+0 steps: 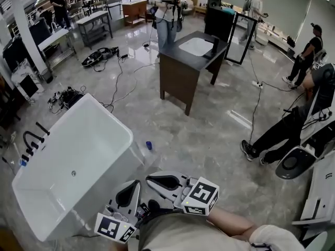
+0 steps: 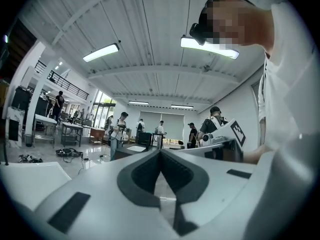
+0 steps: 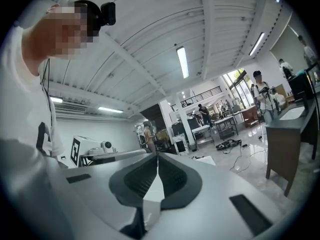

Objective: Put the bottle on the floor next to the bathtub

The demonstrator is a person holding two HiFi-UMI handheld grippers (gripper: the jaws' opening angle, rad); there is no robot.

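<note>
- The bottle (image 1: pixel 148 145) looks like a small blue thing down on the floor (image 1: pixel 209 140), just beside the corner of the white bathtub (image 1: pixel 78 145).
- It is too small to tell if it stands up or lies on its side.
- The left gripper (image 1: pixel 131 192) has its jaws pressed together and holds nothing.
- The right gripper (image 1: pixel 159 181) is the same: jaws together and nothing in them.
- Both are close to the person's body, well apart from the bottle.
- So the job looks about done, and the step now is likely just to stay clear.
- To do that well, the person should keep both tools up and near the body, so nothing bumps the bottle.
- Feet matter too, because a step near that tub corner could knock it over.
</note>
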